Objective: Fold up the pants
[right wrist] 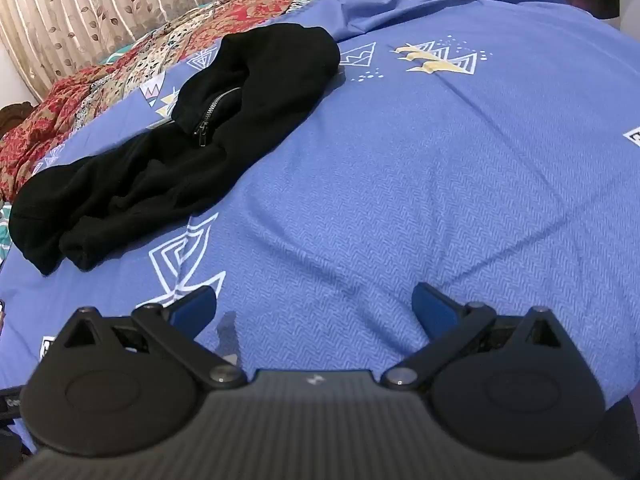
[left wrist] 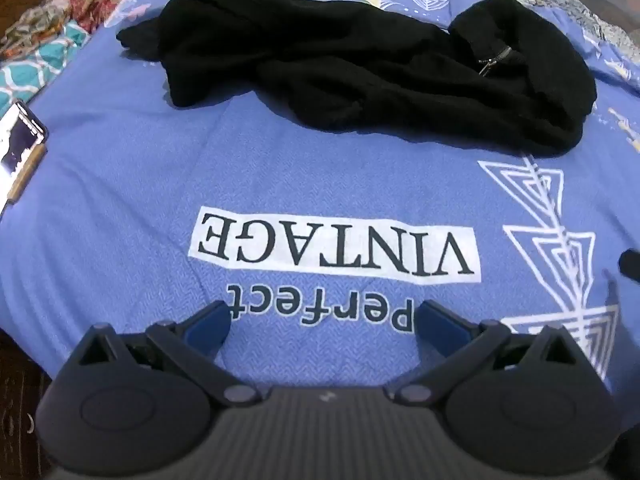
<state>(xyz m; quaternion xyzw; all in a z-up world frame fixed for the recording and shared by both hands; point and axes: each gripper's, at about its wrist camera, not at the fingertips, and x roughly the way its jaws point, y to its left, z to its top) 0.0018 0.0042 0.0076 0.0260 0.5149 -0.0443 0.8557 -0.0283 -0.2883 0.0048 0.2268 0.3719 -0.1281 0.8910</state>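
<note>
Crumpled black fabric pants (left wrist: 360, 68) with a metal zipper (left wrist: 494, 60) lie bunched on the far part of the blue herringbone-weave printed bedsheet (left wrist: 120, 200), folds hiding their legs. Left gripper (left wrist: 322, 320) and right gripper (right wrist: 314, 308) hover near, jaws apart, empty. A phone (left wrist: 20, 140) is cut off at the left.

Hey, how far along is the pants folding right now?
Nothing looks done yet: the black pants lie in a crumpled heap on the blue bedsheet, zipper exposed. Nothing is in hand: the left gripper and right gripper are both open and empty, short of the fabric. Left to do: spreading the pants flat and all the folds.
</note>
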